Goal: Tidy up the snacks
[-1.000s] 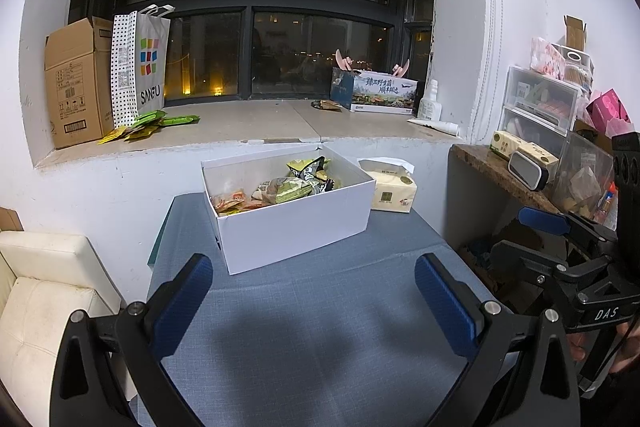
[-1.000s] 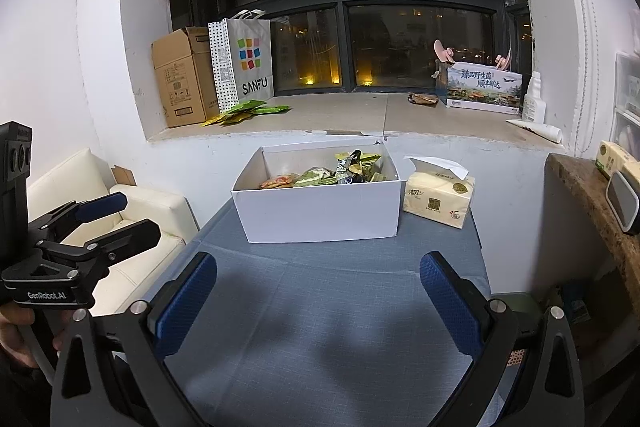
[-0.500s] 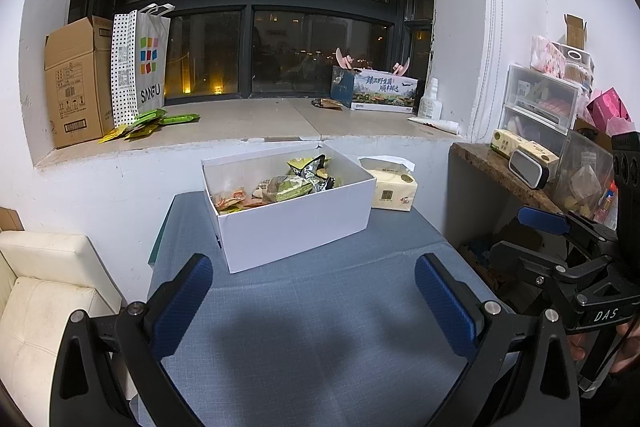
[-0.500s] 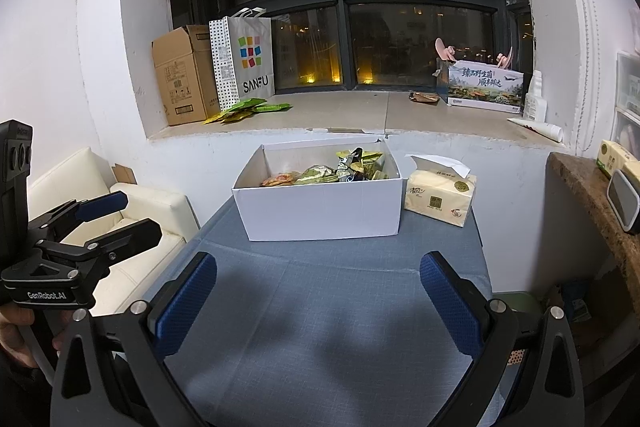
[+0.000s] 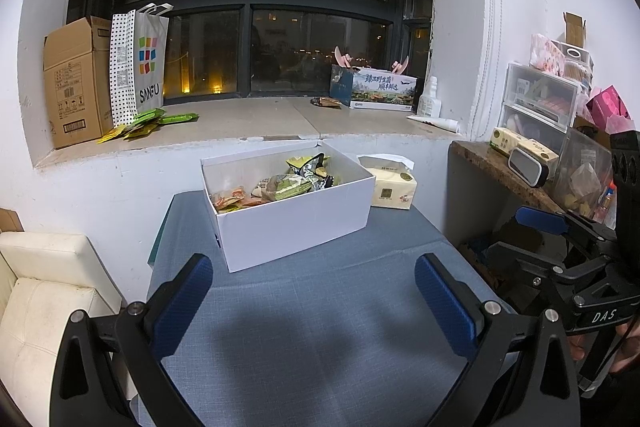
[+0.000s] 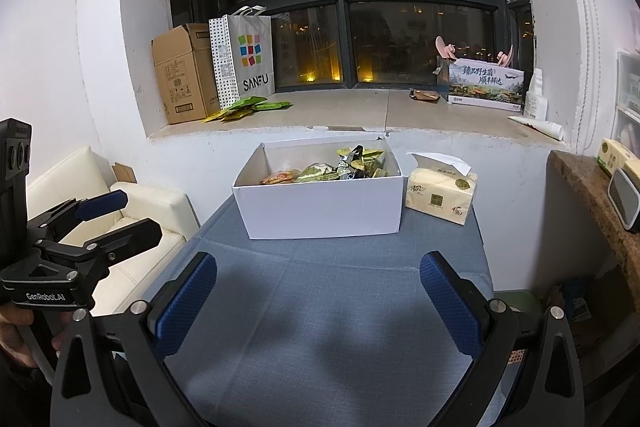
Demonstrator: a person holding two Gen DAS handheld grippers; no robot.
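1. We are holding the left gripper (image 5: 314, 291) and the right gripper (image 6: 318, 293) over the blue tablecloth (image 6: 320, 307), both with jaws spread wide apart and gripping nothing.
2. We are seeing snack packets (image 6: 340, 167) heaped in the white box (image 6: 320, 207) at 12 o'clock, crowded toward its right half; the packets are standing higher than the rim there.
3. We are seeing more green packets (image 6: 248, 109) loose on the windowsill (image 6: 340, 115) at 11 o'clock, well apart from the box.
4. We are judging that reaching in steeply risks catching the near wall and shoving the light box toward the tissue pack (image 6: 440, 195) just beside it at 1 o'clock.
5. We are expecting slick foil bags to slip or crush under the pads.
6. We are noting that both grippers entering together risk colliding.
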